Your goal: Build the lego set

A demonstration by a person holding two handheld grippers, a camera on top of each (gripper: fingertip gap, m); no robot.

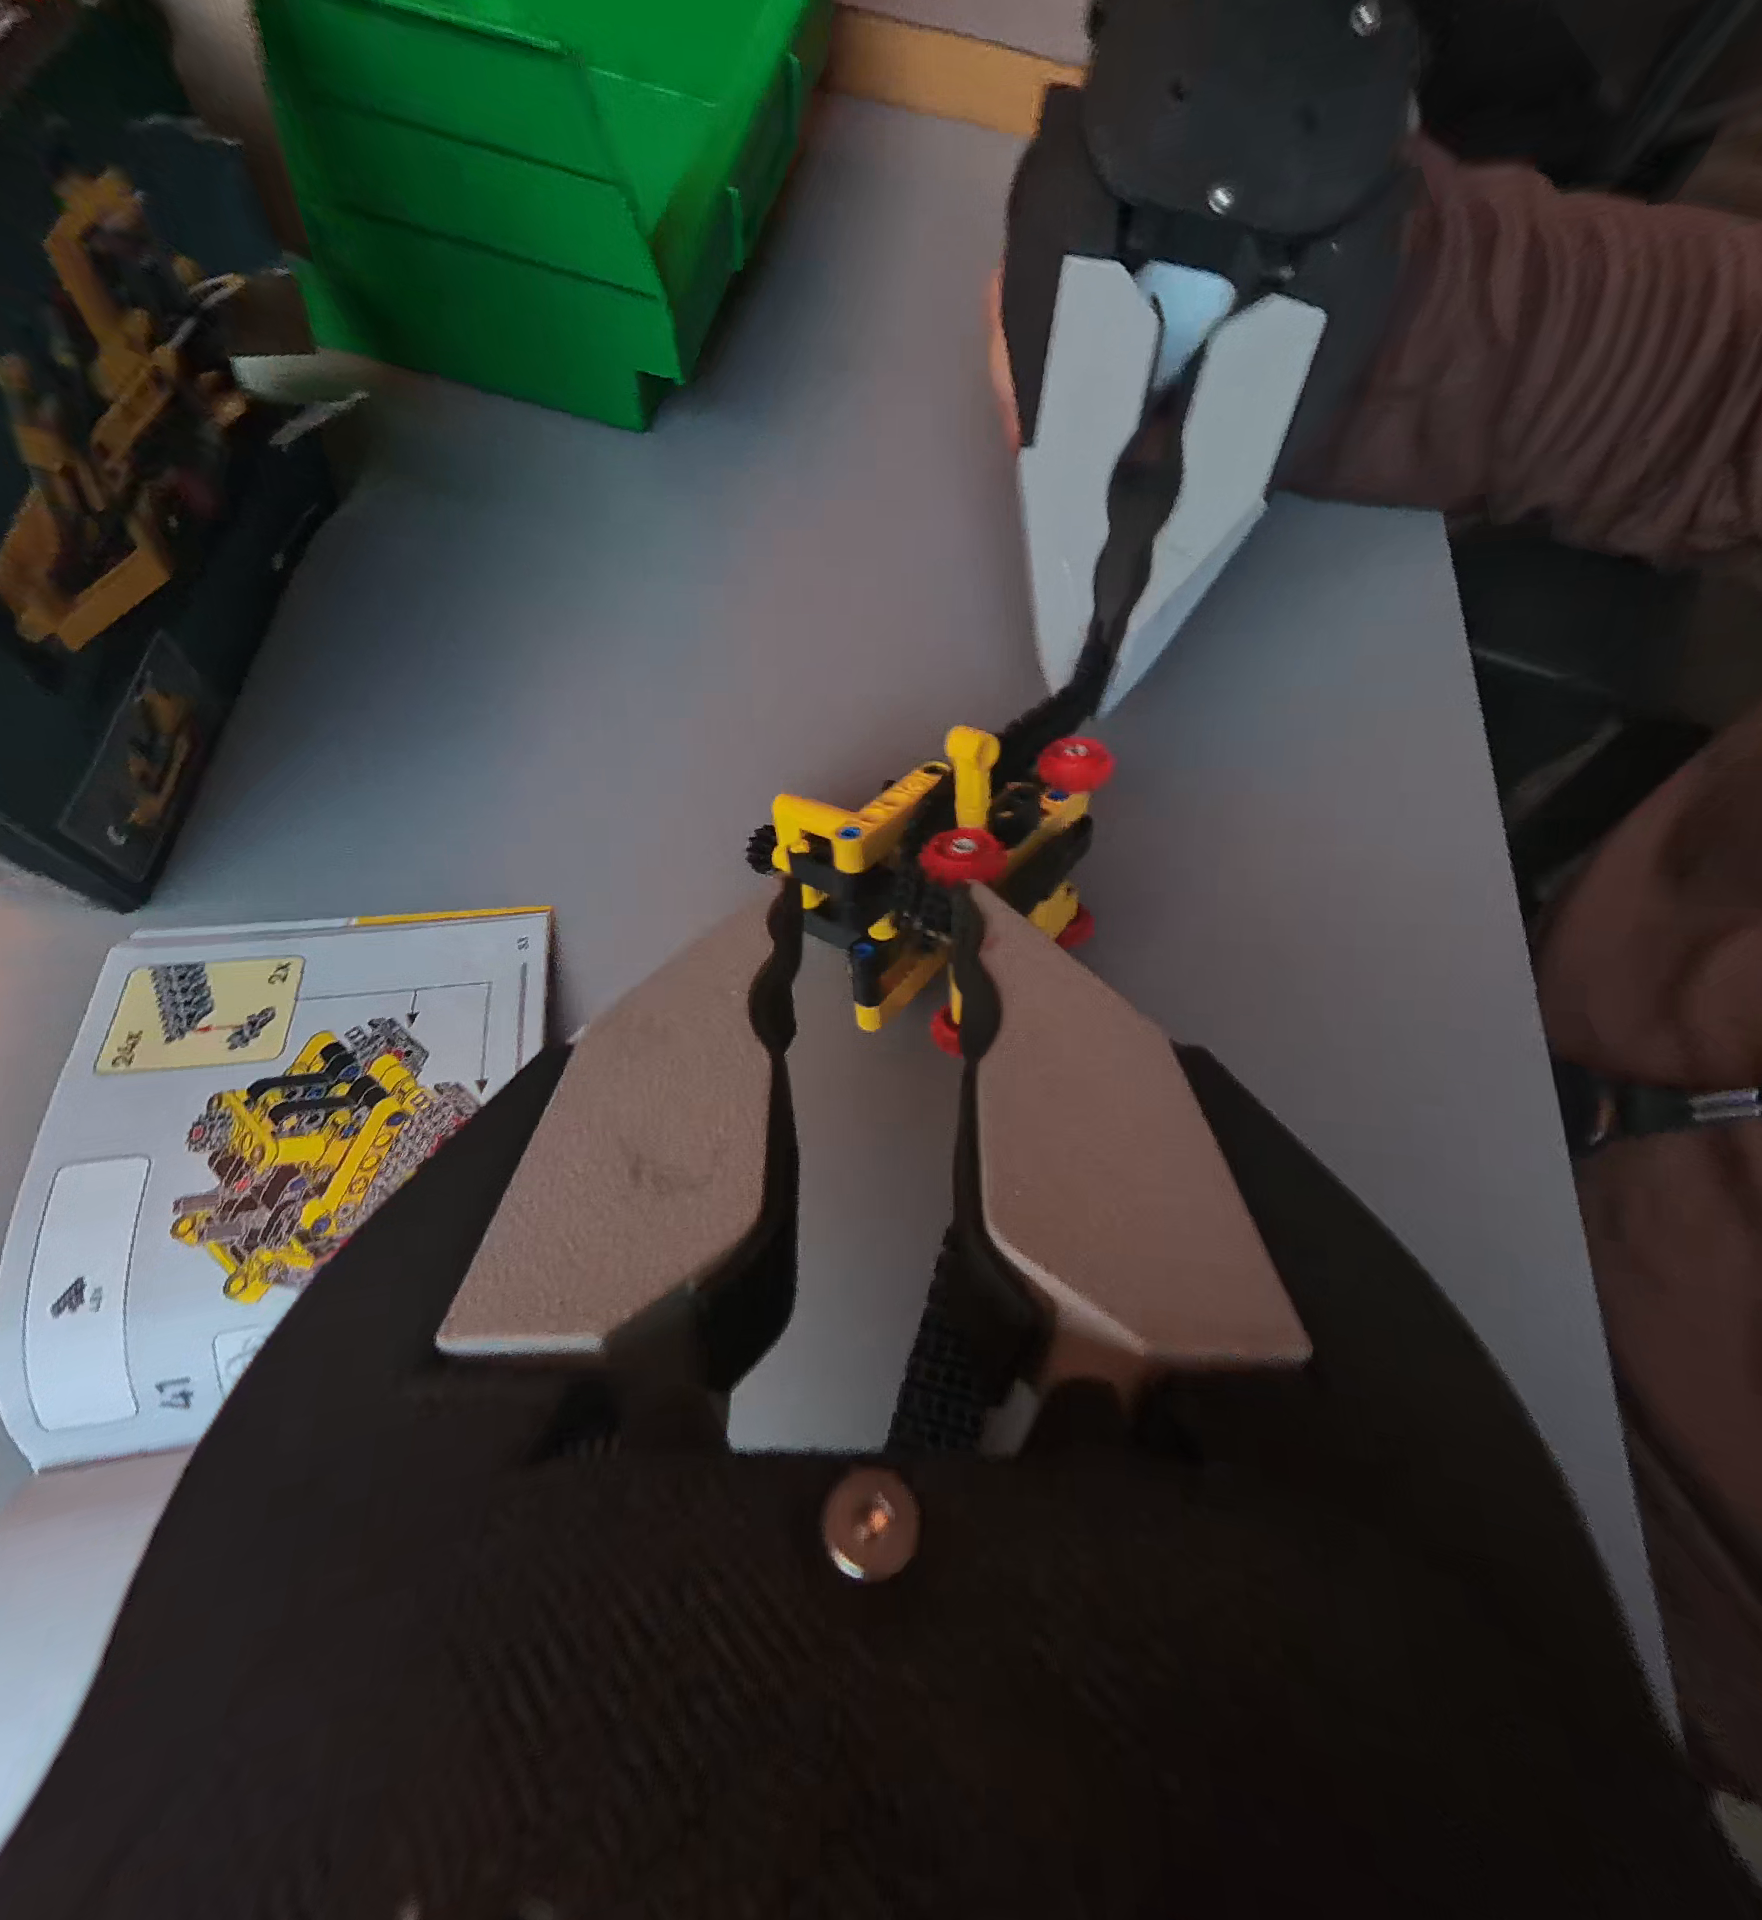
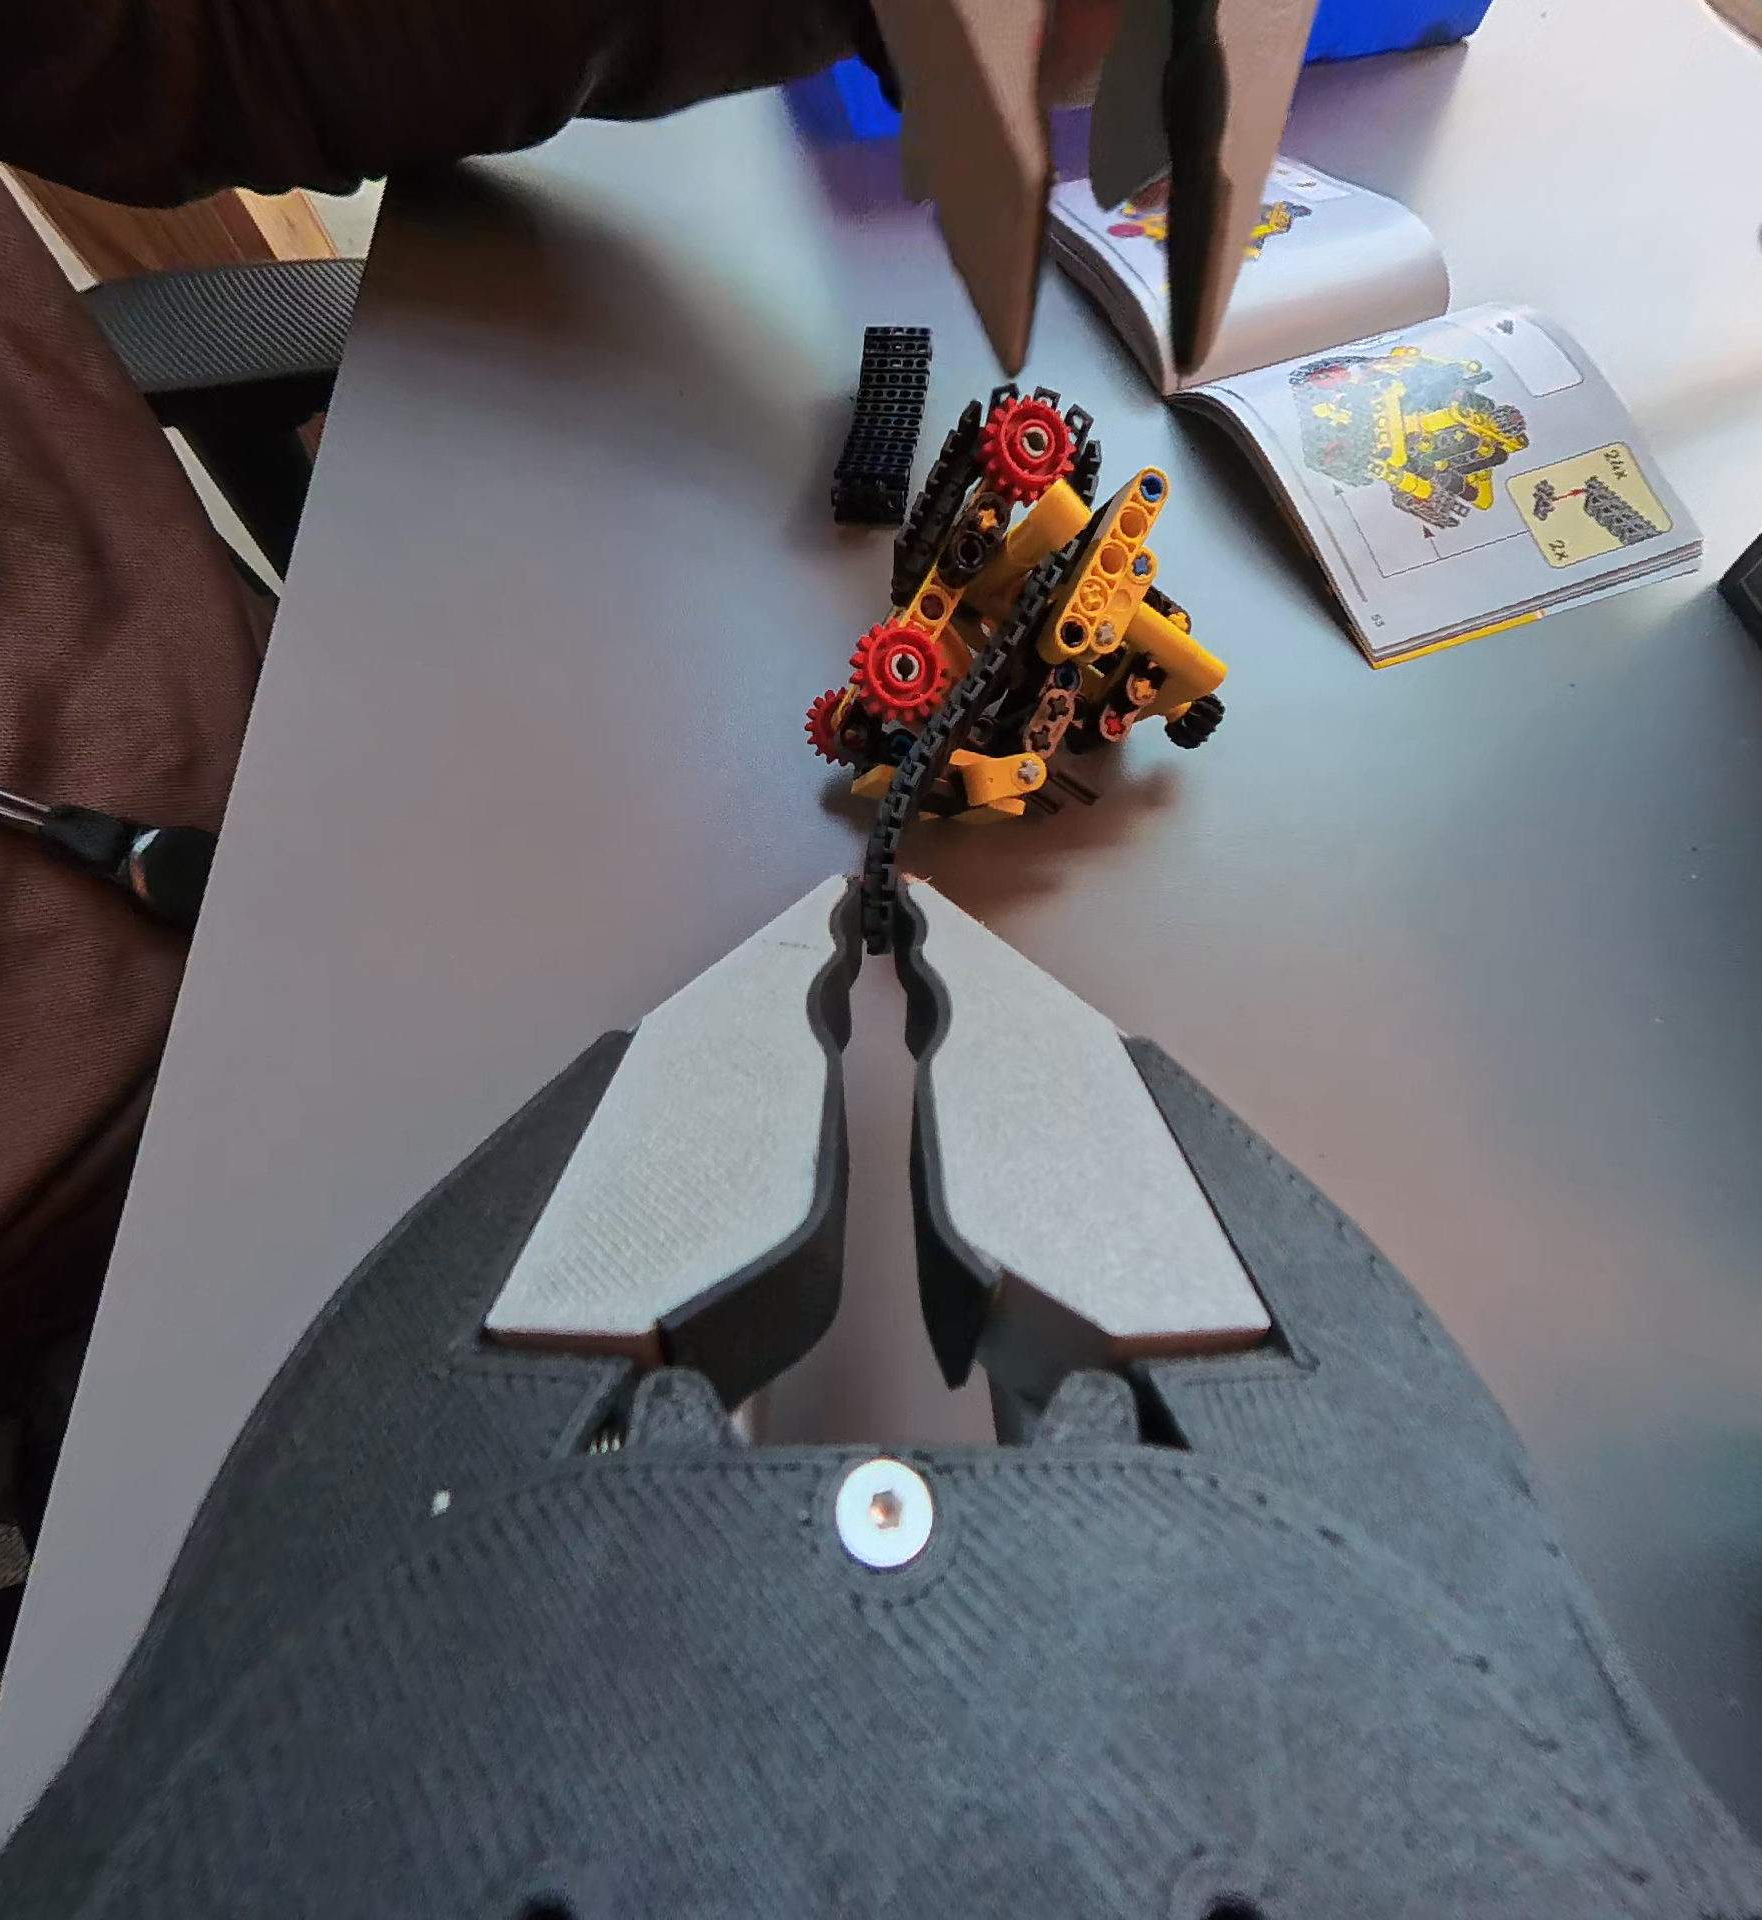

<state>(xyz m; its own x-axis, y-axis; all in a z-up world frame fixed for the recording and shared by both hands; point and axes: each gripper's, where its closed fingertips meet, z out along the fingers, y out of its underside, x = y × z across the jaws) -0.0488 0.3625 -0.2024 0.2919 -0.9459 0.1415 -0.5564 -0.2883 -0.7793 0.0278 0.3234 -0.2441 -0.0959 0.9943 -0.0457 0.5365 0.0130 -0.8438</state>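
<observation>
From my left wrist camera, the dark set box point(image 1: 77, 499) stood at the far left of the tabletop point(image 1: 648, 582), with the green bins point(image 1: 544, 197) behind it and the open instruction booklet point(image 1: 264, 1164) lying nearer me. My left claw point(image 1: 877, 935) was open, its fingers apart and straddling the near end of the yellow and black model point(image 1: 939, 862) without, as far as I could tell, clamping it. The model sat near the middle of the tabletop, tipped on its side with its red sprocket wheels point(image 1: 965, 854) showing.

It looked light and stiff where the beams were pinned, yet I judged it ready to skid or shed pins if squeezed across the wheels; the yellow beams seemed the safest hold.

In the right wrist view, my right claw point(image 2: 877, 914) was pinched nearly closed on the free end of the black track chain point(image 2: 970, 686), which ran up over the model toward a sprocket. The chain was limp, jointed and light, so I reckoned it needed a steady pull and a grip on the link edges, or it would sag or unclip. A second short track length point(image 2: 882, 426) lay loose just beyond the model.

The tabletop's right edge ran close past the model, with the chair point(image 2: 77, 623) beyond it. Open room lay toward me and to the far side; the booklet crowded the left.
</observation>
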